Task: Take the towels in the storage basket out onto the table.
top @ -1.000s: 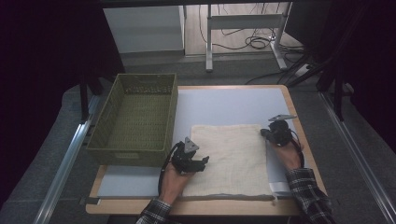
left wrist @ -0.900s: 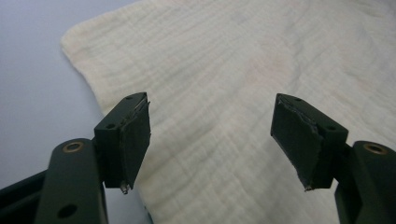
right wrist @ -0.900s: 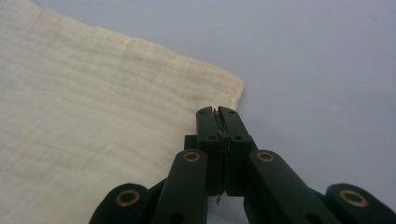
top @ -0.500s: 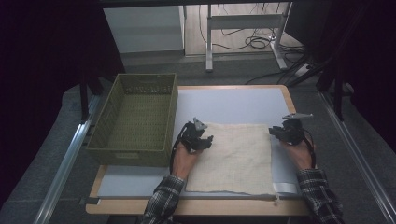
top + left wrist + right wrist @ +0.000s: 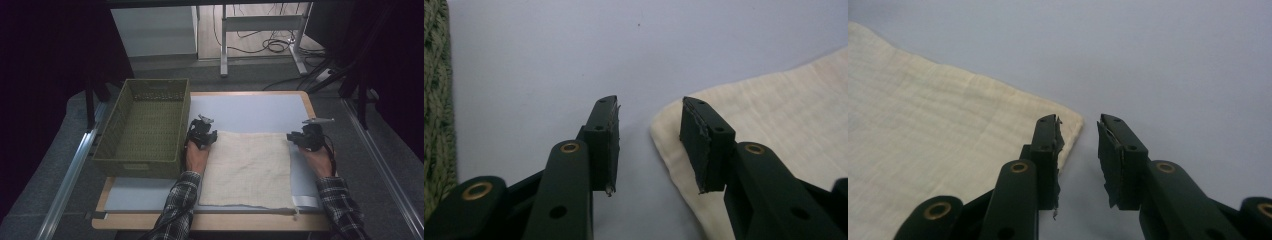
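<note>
The cream cloth point(image 5: 247, 167) lies flat in the middle of the picture, on the table point(image 5: 260, 110). The left gripper point(image 5: 201, 136) sits at the cloth's upper left corner, jaws apart and just closing in, nothing pinched. The right gripper point(image 5: 306, 140) sits at the upper right corner, jaws apart, holding nothing. A green basket point(image 5: 145, 127) stands left.

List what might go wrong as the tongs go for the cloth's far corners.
1. The left tongs straddle the cloth corner's edge; their jaws, just closing, may catch a thin sliver that slips.
2. The right tongs gape just past their corner and may close on bare table.
3. The woven basket sits beside the left hand, which could bump it.
</note>
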Action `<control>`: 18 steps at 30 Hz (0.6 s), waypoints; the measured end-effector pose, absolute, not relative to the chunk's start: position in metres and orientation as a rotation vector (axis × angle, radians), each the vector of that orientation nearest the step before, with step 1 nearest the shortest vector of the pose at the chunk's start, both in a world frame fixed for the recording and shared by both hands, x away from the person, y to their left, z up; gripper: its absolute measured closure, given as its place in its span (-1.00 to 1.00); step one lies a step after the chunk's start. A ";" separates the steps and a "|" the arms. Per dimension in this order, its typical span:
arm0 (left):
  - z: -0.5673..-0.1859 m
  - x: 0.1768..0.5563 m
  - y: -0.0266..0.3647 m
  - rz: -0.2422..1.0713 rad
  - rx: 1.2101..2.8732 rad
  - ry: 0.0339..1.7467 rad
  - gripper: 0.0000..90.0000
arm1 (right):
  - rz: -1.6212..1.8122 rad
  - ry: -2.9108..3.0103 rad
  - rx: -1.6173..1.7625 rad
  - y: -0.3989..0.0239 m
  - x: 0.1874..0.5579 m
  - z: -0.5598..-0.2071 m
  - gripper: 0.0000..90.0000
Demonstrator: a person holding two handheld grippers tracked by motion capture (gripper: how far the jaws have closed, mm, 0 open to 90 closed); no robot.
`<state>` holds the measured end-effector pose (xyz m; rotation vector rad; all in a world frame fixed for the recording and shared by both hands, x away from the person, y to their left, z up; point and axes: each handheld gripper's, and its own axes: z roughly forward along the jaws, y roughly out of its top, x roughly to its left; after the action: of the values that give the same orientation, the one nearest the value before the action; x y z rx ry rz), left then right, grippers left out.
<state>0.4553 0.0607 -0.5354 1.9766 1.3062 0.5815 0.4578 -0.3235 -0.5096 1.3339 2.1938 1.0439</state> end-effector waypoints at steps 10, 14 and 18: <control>-0.537 0.465 0.060 0.504 2.017 1.267 0.59 | 0.962 2.209 1.292 -0.301 0.476 -0.521 0.49; -0.537 0.465 0.057 0.467 2.027 1.234 0.93 | 0.928 2.237 1.305 -0.293 0.476 -0.517 0.89; -0.532 0.475 0.057 0.513 1.988 1.240 0.96 | 0.830 2.232 1.243 -0.290 0.479 -0.513 0.90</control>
<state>0.4749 0.0574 -0.5316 1.9884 1.2400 0.5128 0.4795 -0.2896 -0.5133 1.2430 2.2323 0.8304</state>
